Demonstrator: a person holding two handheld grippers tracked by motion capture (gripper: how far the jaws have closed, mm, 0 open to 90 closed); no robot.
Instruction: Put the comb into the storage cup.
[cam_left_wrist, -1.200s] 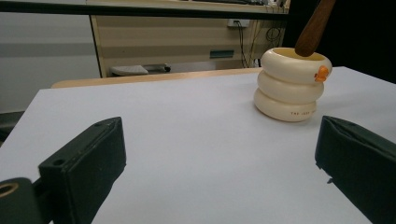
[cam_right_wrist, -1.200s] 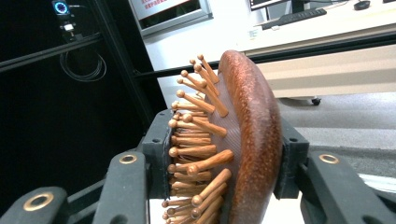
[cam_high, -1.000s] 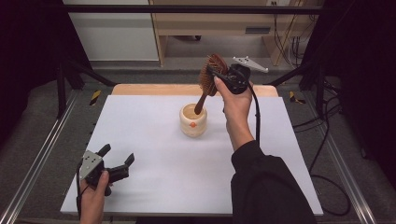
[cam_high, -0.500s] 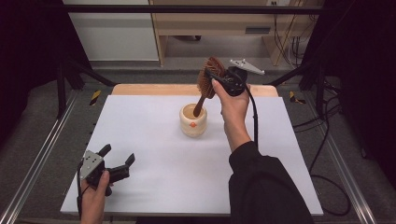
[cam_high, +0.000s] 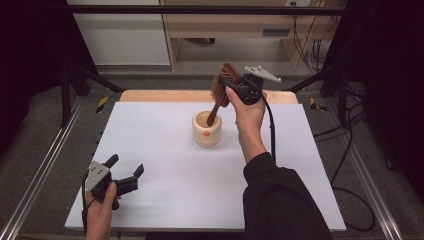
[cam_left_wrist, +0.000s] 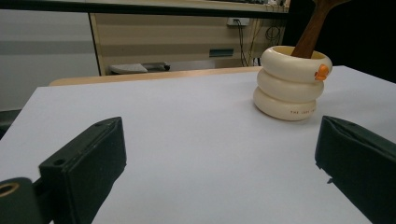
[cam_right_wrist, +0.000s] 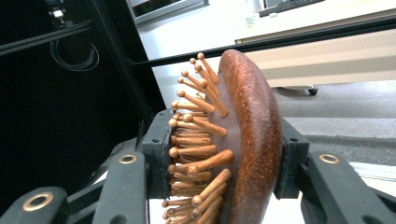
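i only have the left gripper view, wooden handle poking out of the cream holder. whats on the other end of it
Observer: A wooden hairbrush; its head is clamped in the right hand-held gripper.
Operator: which way are the bristles
Observer: In the right gripper view the wooden pins press against one jaw, the smooth back against the other.
Operator: is the handle in the holder
Observer: From above, its end sits inside the mouth of the cream holder, the brush leaning away from the person.
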